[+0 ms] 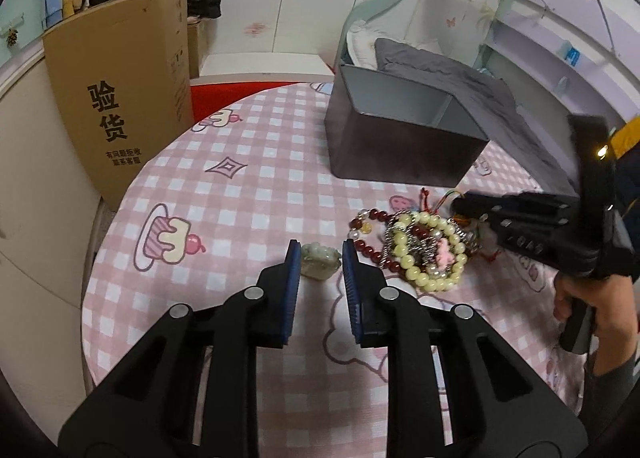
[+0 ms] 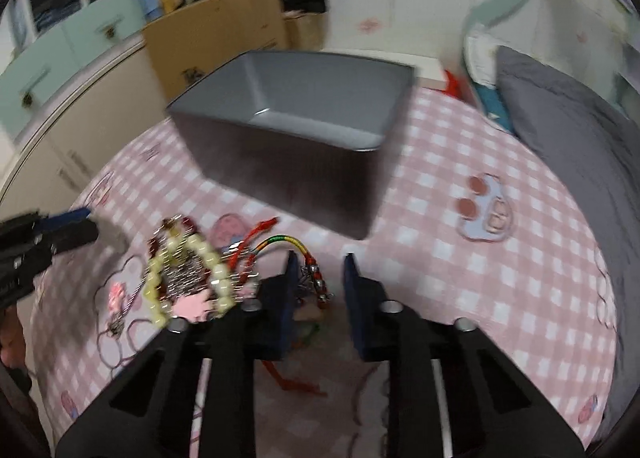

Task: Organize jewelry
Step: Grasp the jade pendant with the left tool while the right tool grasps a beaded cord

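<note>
A pale green jade pendant [image 1: 319, 266] lies on the pink checked cloth between the tips of my open left gripper [image 1: 320, 252], not gripped. To its right is a jewelry pile: a cream bead bracelet [image 1: 434, 254], a dark red bead bracelet [image 1: 370, 234] and silver chains. My right gripper [image 1: 460, 203] reaches into the pile's far side. In the right wrist view my right gripper [image 2: 320, 264] is open over a multicoloured braided cord [image 2: 286, 241] with red beads; the cream bracelet [image 2: 208, 262] lies left. A grey open box [image 1: 404, 130] [image 2: 304, 114] stands behind.
A tall cardboard box [image 1: 120, 98] stands at the table's left edge. A grey quilt [image 1: 472, 86] lies on the bed behind the grey box. A hand [image 1: 588, 302] holds the right tool at the right edge. Red cords [image 2: 296, 382] trail on the cloth.
</note>
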Motion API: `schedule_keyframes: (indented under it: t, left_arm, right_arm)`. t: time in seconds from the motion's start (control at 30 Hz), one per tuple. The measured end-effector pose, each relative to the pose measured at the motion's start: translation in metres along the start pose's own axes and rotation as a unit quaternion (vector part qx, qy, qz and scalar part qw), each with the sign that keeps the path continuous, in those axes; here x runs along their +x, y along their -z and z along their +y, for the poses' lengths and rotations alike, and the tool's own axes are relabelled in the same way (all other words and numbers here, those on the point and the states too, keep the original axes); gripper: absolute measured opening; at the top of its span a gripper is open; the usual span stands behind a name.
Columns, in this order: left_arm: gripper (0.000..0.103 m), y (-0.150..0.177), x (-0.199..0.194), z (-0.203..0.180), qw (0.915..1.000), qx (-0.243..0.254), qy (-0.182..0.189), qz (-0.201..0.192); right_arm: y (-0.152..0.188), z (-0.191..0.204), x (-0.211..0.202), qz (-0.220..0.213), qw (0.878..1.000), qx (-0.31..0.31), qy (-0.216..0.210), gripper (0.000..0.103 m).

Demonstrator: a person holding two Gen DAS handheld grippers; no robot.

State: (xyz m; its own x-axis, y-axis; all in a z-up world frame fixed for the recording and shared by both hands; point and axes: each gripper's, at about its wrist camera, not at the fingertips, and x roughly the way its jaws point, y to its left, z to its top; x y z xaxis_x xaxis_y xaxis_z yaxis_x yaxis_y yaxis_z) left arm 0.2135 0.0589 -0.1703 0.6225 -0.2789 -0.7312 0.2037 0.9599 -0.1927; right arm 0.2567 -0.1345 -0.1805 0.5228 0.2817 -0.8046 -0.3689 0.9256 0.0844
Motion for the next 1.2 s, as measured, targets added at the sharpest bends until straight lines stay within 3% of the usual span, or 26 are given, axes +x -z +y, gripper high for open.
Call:
schedule_keyframes:
  t: [0.17,0.47,0.6,0.67,0.73,0.8,0.83,0.87,0.97,1.0,1.1,1.13,1.2]
  left_arm:
    - [0.016,-0.003,-0.007,0.001,0.9998,-0.002,0.019,-0.005]
    - [0.013,-0.008,-0.023,0.007,0.9985,-0.014,0.048,-0.021]
    - [0.013,-0.009,-0.029,0.006,0.9989,-0.006,0.032,-0.033]
    - [0.014,-0.009,-0.024,0.004,0.9989,0.001,0.042,-0.019]
    - [0.014,-0.009,-0.015,0.001,0.9995,0.004,0.03,-0.005]
    - [0.033,-0.008,0.0,-0.005,0.9995,0.029,-0.002,0.008]
    - [0.061,-0.007,0.005,-0.004,0.9995,0.03,-0.006,0.011]
    - [0.066,-0.006,0.01,-0.002,0.9996,0.024,-0.012,0.011]
    - [0.065,-0.007,0.019,0.003,0.9997,0.017,-0.01,0.015]
    - [0.065,-0.008,0.022,0.003,0.9994,0.023,-0.021,0.016]
    - [0.064,-0.009,0.038,0.0,0.9979,0.043,-0.035,0.033]
    - [0.055,-0.009,0.041,0.0,0.9978,0.044,-0.033,0.037]
    - [0.049,-0.008,0.046,0.0,0.997,0.054,-0.041,0.039]
  right_arm:
    - [0.003,-0.004,-0.01,-0.016,1.0,0.017,-0.015,0.008]
    - [-0.001,0.006,-0.087,-0.097,0.994,0.024,-0.04,0.008]
    - [-0.007,0.014,-0.111,-0.122,0.992,0.015,-0.04,0.007]
    - [-0.008,0.015,-0.126,-0.138,0.989,0.018,-0.058,0.007]
    - [-0.011,0.017,-0.135,-0.152,0.988,0.011,-0.04,0.007]
    - [-0.013,0.018,-0.14,-0.16,0.986,0.008,-0.038,0.007]
    - [-0.014,0.018,-0.14,-0.158,0.987,0.005,-0.031,0.007]
    - [-0.014,0.018,-0.14,-0.158,0.987,0.001,-0.03,0.007]
    - [-0.013,0.017,-0.135,-0.154,0.988,-0.003,-0.012,0.007]
    - [-0.013,0.014,-0.135,-0.156,0.987,0.005,-0.033,0.007]
    - [-0.013,0.013,-0.139,-0.162,0.986,0.006,-0.029,0.007]
    - [-0.014,0.013,-0.14,-0.164,0.986,0.006,-0.031,0.007]
    - [-0.015,0.014,-0.14,-0.165,0.986,0.005,-0.029,0.007]
